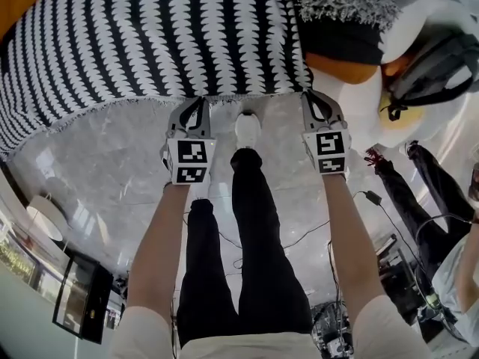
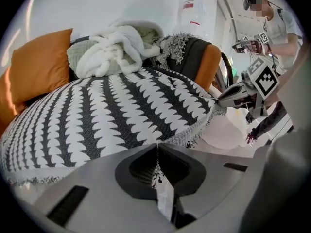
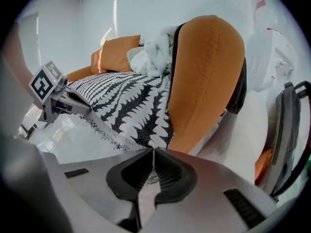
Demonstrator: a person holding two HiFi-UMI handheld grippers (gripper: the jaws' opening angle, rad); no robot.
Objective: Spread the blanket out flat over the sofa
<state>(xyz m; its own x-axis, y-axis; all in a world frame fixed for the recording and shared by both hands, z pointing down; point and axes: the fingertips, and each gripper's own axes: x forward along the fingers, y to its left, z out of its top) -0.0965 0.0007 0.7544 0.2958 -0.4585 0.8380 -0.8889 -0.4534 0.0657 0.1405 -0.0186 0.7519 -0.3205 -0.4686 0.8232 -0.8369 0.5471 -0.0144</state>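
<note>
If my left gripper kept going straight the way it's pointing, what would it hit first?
The black-and-white blanket draped over the sofa, right ahead. The left gripper is shut on its fringed edge, so depth is hard to judge.

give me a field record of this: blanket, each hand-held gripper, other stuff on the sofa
blanket: black-and-white pattern, draped over the sofa seat, fringed edge at the front
left hand-held gripper: shut on the blanket's front edge
right hand-held gripper: shut on the blanket's front edge
also on sofa: orange cushion, white throw bunched at the back
</note>
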